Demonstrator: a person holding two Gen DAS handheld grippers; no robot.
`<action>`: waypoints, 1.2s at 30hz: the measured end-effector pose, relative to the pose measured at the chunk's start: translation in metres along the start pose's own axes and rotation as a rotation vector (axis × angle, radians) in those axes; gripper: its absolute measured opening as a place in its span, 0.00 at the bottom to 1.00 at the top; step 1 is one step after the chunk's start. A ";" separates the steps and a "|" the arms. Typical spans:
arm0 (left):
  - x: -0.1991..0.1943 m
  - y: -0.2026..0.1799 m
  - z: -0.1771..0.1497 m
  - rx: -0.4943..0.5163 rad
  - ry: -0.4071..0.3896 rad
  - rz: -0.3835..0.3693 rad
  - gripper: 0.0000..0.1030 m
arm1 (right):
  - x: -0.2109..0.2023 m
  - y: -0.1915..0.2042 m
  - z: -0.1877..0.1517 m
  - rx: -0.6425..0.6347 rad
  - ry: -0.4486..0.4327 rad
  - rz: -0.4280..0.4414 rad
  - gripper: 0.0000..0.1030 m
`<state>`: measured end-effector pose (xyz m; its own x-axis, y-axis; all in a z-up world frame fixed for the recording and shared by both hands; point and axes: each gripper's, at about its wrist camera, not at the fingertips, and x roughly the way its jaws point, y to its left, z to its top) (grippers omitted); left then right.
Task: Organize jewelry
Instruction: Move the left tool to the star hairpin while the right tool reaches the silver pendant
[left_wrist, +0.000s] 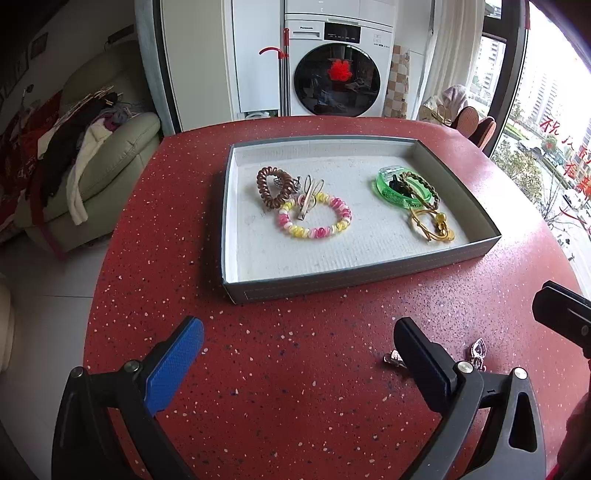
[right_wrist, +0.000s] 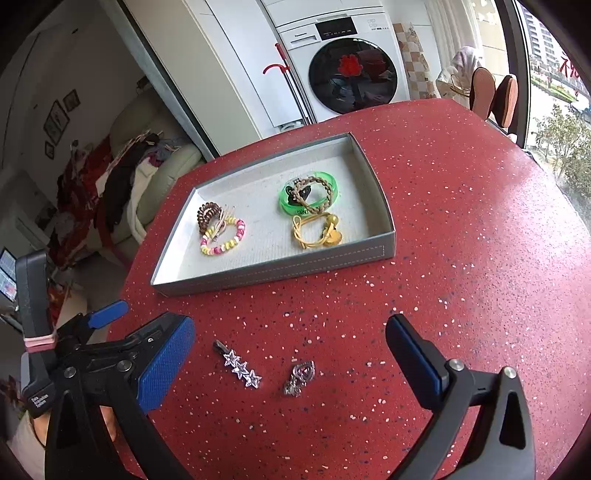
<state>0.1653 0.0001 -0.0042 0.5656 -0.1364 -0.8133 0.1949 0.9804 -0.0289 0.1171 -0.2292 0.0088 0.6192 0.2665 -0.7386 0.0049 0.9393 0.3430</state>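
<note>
From the left wrist view, our left gripper (left_wrist: 297, 341) is spread wide with nothing in it, hovering over the red speckled table (left_wrist: 280, 398) just in front of the grey tray (left_wrist: 354, 275). Most of the haul is in the tray already: brown coil hair tie (left_wrist: 274, 187), pink-and-yellow coil tie (left_wrist: 314, 216) with a clip lying across it, green bangle (left_wrist: 402, 186) and a yellow cord piece (left_wrist: 432, 223). Over on the right wrist view, our right gripper (right_wrist: 290, 338) is also wide open and empty, and between its fingers, in front of the tray (right_wrist: 280, 271), sit the star hair clip (right_wrist: 239, 365) and a small silver heart charm (right_wrist: 300, 377). So we'd say mostly done, two bits left on the table.
</note>
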 end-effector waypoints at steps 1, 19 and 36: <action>0.000 0.000 -0.003 -0.001 0.005 -0.004 1.00 | 0.000 0.000 -0.004 -0.006 0.007 -0.008 1.00; 0.019 -0.018 -0.027 -0.037 0.129 -0.077 1.00 | 0.009 -0.001 -0.060 -0.120 0.082 -0.124 0.77; 0.038 -0.023 -0.025 -0.132 0.162 0.005 1.00 | 0.024 0.022 -0.063 -0.217 -0.008 -0.247 0.39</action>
<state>0.1620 -0.0238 -0.0487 0.4282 -0.1174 -0.8961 0.0795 0.9926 -0.0920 0.0828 -0.1890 -0.0379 0.6262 0.0245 -0.7793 -0.0115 0.9997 0.0222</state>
